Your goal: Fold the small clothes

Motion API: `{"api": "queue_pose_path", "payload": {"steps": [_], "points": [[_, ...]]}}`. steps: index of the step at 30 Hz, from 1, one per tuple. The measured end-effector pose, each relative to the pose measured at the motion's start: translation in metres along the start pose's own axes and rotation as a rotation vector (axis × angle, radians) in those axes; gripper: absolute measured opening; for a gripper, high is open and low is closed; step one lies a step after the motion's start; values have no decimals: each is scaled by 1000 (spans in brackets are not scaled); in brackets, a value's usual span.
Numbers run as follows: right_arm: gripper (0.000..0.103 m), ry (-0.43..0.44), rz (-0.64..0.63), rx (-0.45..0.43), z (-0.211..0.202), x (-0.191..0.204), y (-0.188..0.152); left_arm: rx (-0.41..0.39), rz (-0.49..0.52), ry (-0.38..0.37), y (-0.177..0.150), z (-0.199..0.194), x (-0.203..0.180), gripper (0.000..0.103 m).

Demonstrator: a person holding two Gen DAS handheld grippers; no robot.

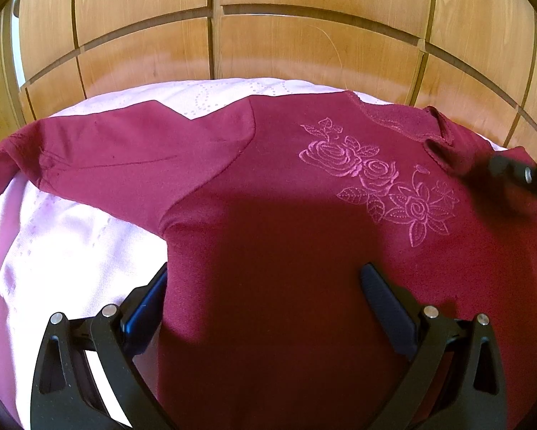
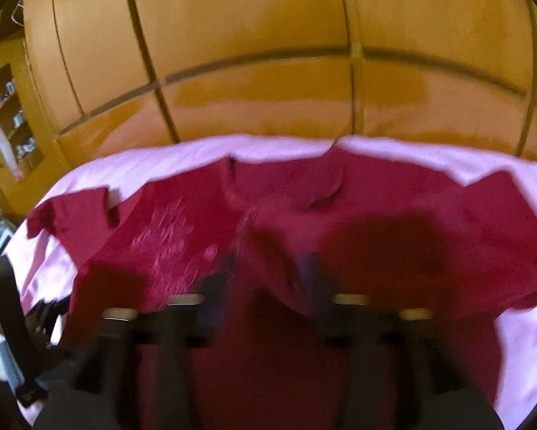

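Note:
A maroon top point(image 1: 268, 186) with pink embroidered roses point(image 1: 375, 179) lies spread, front up, on a pink bedspread point(image 1: 71, 243). Its left sleeve point(image 1: 100, 150) stretches out to the left. My left gripper point(image 1: 268, 301) is open wide over the lower left side of the top. One finger point(image 1: 150, 297) sits at the fabric's side edge, partly hidden by it, and the other point(image 1: 386, 308) rests on the cloth. My right gripper point(image 2: 268, 276) is heavily blurred above the top point(image 2: 375, 215) near the neckline, fingers apart with nothing gripped. It also appears as a dark blur, the right gripper point(image 1: 512, 175), by the collar.
Wooden wardrobe doors point(image 1: 304, 36) stand close behind the bed. An open shelf point(image 2: 10, 118) with small items is at the far left. The bedspread point(image 2: 519, 322) shows bare around the top on both sides. Dark gear point(image 2: 6, 304) sits at the lower left edge.

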State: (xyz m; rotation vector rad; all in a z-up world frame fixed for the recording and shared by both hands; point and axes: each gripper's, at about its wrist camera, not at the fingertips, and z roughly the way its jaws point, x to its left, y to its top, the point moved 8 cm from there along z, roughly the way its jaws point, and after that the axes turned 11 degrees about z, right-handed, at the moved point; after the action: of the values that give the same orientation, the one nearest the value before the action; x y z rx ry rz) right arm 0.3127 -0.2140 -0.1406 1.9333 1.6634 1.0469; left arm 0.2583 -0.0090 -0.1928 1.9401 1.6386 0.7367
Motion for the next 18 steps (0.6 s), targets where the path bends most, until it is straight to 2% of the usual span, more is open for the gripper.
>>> {"api": "queue_pose_path", "payload": {"steps": [1,5,7,9,11,13,14,16,18], "points": [[83,-12,3,-20,-4,-3,-4,1,0,-1,0,0,0,101],[83,-67,89,-101,-36,-34,-11,11,1,-4,0,2,-1,101],[83,-168,165,-151,-54,-72,-10,19,4,-5,1,3,-1,101],[83,-307,221,-179,-67,-105,-15,41,5,-10,1,4,-2,101],[87,-379,271,-178,-72,-126,-21,80,17,-11,3,4,-3,101],[91,-405,361,-171,-73,-148,-28,111,26,-55,11,-4,-9,100],[93,-408,421,-152,-70,-160,-32,99,18,-71,17,-10,-12,100],[93,-381,510,-93,-57,-177,-43,20,-29,-101,38,-32,-18,100],[94,-362,531,-106,-56,-181,-44,-9,-60,-144,56,-41,-29,100]]}}
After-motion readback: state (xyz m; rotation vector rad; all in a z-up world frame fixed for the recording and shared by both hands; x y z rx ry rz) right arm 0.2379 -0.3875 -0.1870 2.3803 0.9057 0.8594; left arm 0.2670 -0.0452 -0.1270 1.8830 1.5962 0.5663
